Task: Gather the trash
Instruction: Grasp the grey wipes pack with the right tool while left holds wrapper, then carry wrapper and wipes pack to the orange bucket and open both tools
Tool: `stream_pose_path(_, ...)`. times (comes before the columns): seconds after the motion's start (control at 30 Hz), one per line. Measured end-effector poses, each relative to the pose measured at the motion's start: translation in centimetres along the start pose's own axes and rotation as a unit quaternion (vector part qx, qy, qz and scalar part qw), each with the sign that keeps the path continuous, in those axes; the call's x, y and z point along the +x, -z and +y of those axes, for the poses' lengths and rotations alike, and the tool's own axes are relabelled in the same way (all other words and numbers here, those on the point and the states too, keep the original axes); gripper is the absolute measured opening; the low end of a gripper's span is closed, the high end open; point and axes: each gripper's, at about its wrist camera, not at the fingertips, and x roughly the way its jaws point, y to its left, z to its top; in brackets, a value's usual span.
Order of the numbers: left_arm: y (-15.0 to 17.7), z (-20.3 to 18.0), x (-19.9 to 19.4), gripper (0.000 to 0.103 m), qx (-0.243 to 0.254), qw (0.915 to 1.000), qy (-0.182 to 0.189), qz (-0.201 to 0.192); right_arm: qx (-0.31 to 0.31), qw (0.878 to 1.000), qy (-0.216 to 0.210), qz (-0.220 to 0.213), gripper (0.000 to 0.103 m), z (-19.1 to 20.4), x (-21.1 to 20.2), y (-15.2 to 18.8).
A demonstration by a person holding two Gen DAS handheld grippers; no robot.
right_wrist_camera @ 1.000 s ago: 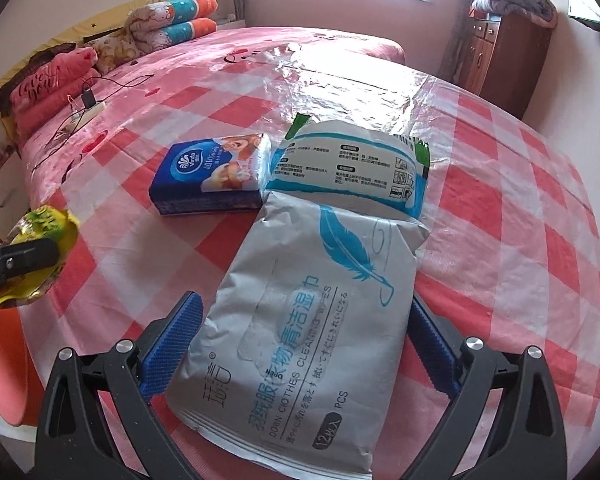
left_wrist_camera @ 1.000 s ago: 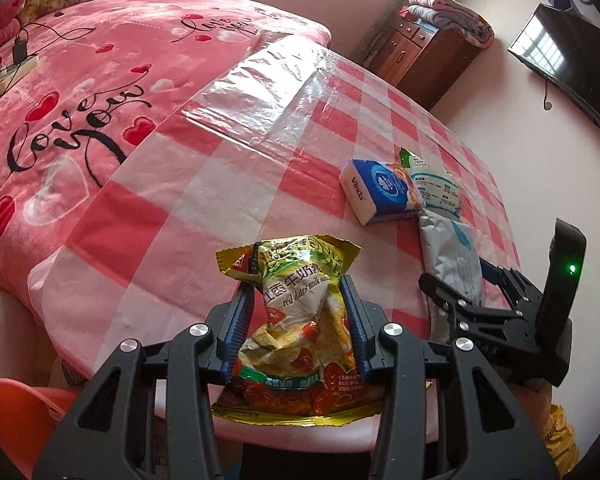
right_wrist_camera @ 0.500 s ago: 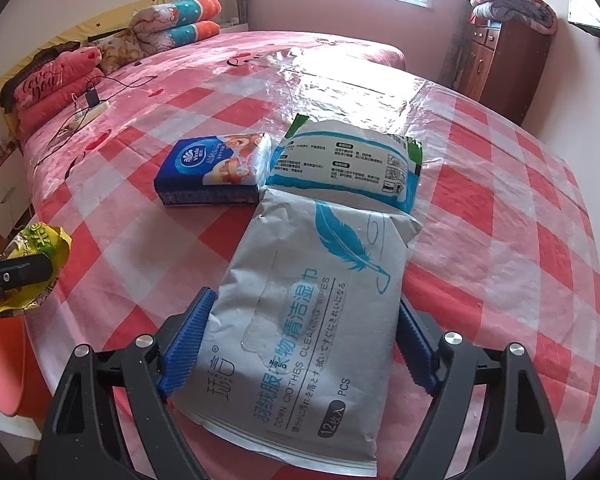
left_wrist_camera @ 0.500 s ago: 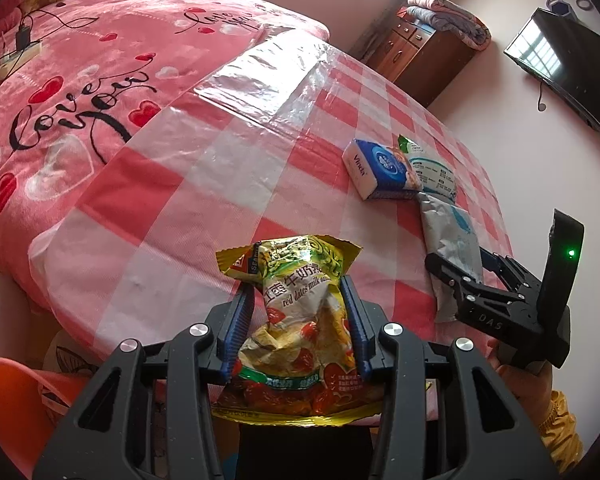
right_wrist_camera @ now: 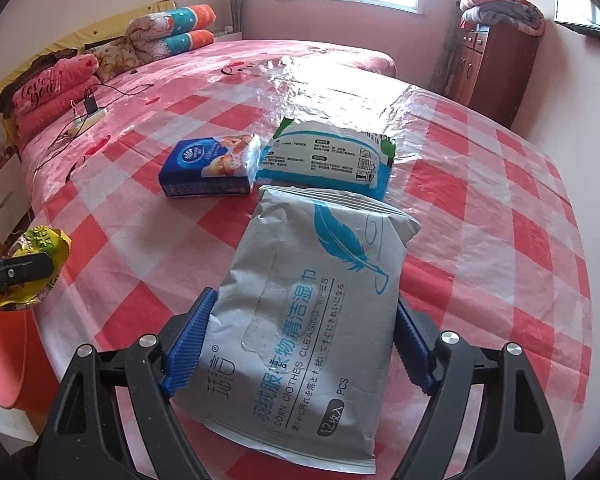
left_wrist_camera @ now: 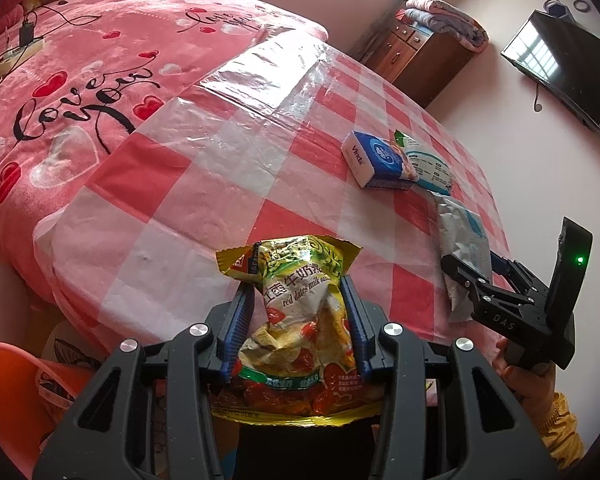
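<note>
The left gripper (left_wrist_camera: 298, 320) gripped the snack bag (left_wrist_camera: 300, 316) over the bed's 6 o'clock edge. The right gripper's (right_wrist_camera: 300, 340) fingers, wide a second earlier, had closed onto the wipes pack (right_wrist_camera: 312, 312), ready for lifting.

On the bed's checked sheet (right_wrist_camera: 480, 216) in front of you, the tissue pack (right_wrist_camera: 210, 170) is lying left of the wipes bag (right_wrist_camera: 328, 158), the larger wipes pack (right_wrist_camera: 312, 312) is lying just before them, and the bucket (right_wrist_camera: 4, 360) is standing low at your left.
</note>
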Motion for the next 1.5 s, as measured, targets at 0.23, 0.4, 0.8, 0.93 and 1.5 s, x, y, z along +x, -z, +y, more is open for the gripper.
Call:
stream_pose_path(0.23,0.5,0.1,-1.0,0.045,0.001,1.0,-0.001,-0.008,-0.006,1.0,-0.01,-0.01,0.082,0.9,-1.4,-0.1)
stream_pose_path(0.4,0.9,0.6,-2.0,0.045,0.0,0.9998,-0.011,-0.015,-0.012,0.999,-0.028,-0.016,0.082,1.9,-2.3,-0.3)
stream_pose_path(0.8,2.5,2.4,-4.4,0.045,-0.012,0.9986,-0.042,-0.029,-0.05,0.995,-0.08,-0.019,0.082,6.3,-3.6,-0.4)
stream_pose_path(0.93,3.0,3.1,-5.2,0.045,-0.016,0.9979,-0.054,-0.033,-0.066,0.993,-0.099,-0.015,0.082,8.0,-3.8,-0.3)
stream_pose_path(1.5,6.0,6.9,-8.5,0.045,-0.043,0.9925,-0.108,-0.039,-0.145,0.971,-0.19,0.001,0.082,16.3,-5.4,0.7)
